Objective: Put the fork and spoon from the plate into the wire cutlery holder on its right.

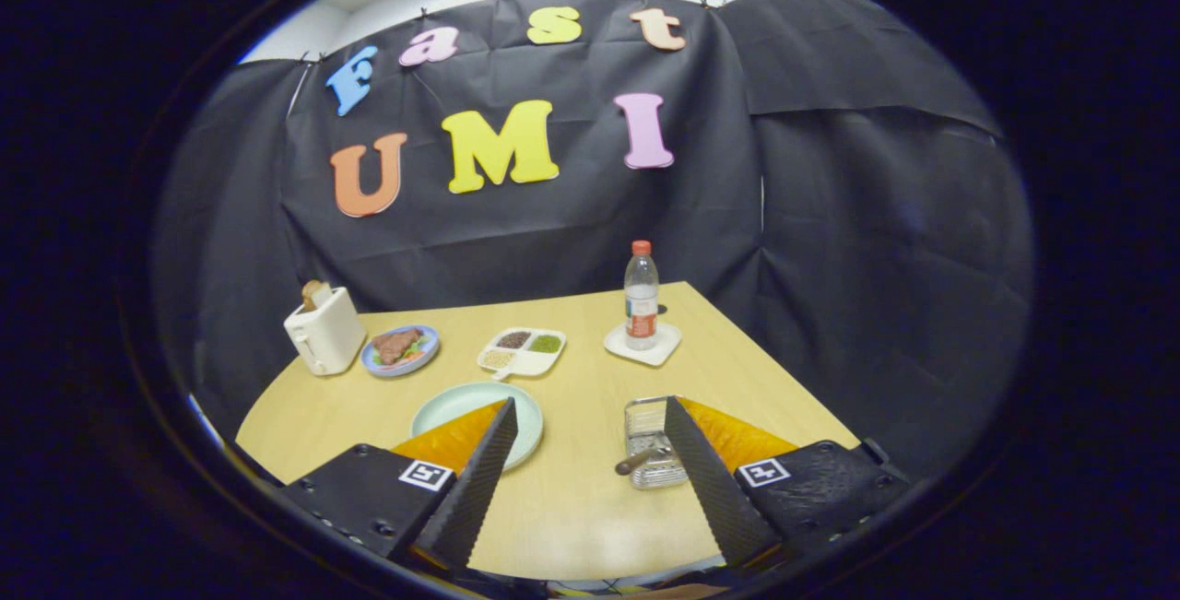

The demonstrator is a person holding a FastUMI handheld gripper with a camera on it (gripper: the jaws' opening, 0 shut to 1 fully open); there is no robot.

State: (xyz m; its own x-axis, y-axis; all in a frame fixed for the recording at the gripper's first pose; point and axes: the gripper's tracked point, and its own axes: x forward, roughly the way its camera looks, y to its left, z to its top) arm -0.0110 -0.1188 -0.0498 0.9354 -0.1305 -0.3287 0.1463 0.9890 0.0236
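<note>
Gripper [585, 452] fingers spread wide, holding nothing, bare tabletop [581, 508] between them. Plate [461, 402] behind the left finger shows no cutlery on its visible part; wire cutlery holder [648, 443] by the right finger has a handle [636, 462] poking out, fork or spoon unclear, so it looks loaded; judge any withdrawal straight back. Open wood mid-table; bottle [642, 294], divided tray [522, 351], food plate [400, 348], toaster [323, 331] well beyond.
</note>
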